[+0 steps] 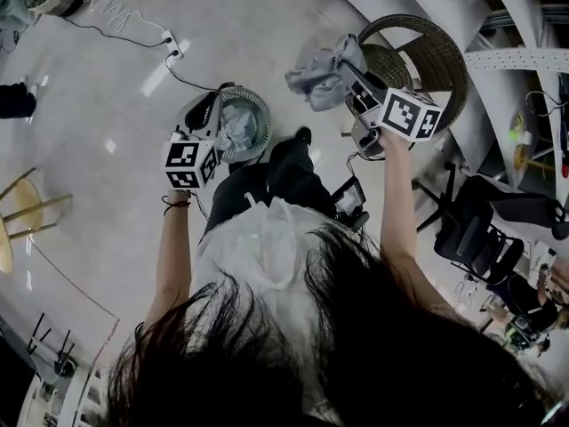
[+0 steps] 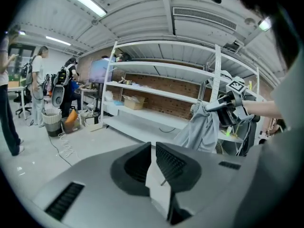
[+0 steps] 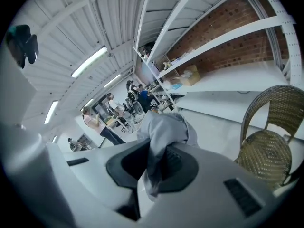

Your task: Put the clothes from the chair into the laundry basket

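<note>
Head view: the right gripper (image 1: 351, 83) clamps its jaws on the grey garment (image 1: 316, 76), held clear of the wicker chair (image 1: 444, 52), likely for carrying to the laundry basket (image 1: 258, 105) on the floor beside the left gripper (image 1: 209, 114).

Left gripper view: its jaws are together and empty; the garment hangs long axis downward.

Right gripper view: cloth is bunched between the clamped jaws.

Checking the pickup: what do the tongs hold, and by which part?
Right tongs pinch the grey garment by a bunched fold; left tongs hold nothing.

Arms (image 1: 397, 212) outstretched; left gripper (image 2: 152, 147) jaws together, right gripper (image 3: 155, 146) jaws pinching a garment (image 3: 164, 127).
</note>
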A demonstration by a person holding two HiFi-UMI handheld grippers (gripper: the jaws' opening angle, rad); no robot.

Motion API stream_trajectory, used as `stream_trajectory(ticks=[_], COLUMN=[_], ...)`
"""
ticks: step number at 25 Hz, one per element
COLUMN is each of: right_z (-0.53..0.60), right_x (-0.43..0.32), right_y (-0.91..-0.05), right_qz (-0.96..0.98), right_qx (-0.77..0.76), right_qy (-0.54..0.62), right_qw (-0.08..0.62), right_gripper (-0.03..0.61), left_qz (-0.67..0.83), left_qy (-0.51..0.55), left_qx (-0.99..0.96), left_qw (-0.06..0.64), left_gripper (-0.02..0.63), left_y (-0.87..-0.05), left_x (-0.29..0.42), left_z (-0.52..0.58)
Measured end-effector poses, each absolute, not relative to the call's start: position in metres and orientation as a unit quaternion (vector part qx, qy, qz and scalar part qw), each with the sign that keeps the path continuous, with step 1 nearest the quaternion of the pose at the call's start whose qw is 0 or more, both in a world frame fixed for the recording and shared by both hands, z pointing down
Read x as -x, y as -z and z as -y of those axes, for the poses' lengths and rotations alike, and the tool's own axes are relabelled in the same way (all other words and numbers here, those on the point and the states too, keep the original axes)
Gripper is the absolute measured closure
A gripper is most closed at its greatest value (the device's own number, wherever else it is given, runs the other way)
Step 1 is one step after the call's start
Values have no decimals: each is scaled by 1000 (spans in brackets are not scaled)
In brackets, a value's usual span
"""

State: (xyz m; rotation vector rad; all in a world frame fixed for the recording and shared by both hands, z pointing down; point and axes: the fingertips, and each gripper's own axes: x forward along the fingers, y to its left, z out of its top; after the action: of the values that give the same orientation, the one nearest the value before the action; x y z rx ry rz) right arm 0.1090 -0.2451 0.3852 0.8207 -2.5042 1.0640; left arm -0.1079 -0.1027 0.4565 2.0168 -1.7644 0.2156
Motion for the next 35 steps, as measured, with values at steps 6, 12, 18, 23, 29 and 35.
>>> stream_trajectory(ticks=[6, 12, 18, 23, 29, 35], right_z=[187, 141, 105, 81, 79, 82], right_x=[-48, 0, 39, 60, 67, 68], right_y=[-405, -440, -484, -530, -592, -660], right_qz=[873, 867, 863, 852, 835, 819], right_qx=[-238, -210, -177, -153, -133, -93], right_qy=[-395, -410, -403, -398, -382, -336], right_qw=[161, 190, 248, 305, 373, 456], right_gripper=[529, 529, 529, 529, 529, 529], left_qz=[659, 668, 665, 663, 675, 695], left_qy=[-74, -64, -58, -56, -50, -48], left_qx=[-709, -695, -693, -689, -669, -642], left_qw=[241, 256, 272, 287, 307, 321], left_gripper=[572, 572, 572, 572, 572, 572], left_y=[-470, -484, -499, -511, -529, -552], left_x=[146, 164, 167, 165, 159, 160], left_z=[51, 15, -7, -19, -20, -15])
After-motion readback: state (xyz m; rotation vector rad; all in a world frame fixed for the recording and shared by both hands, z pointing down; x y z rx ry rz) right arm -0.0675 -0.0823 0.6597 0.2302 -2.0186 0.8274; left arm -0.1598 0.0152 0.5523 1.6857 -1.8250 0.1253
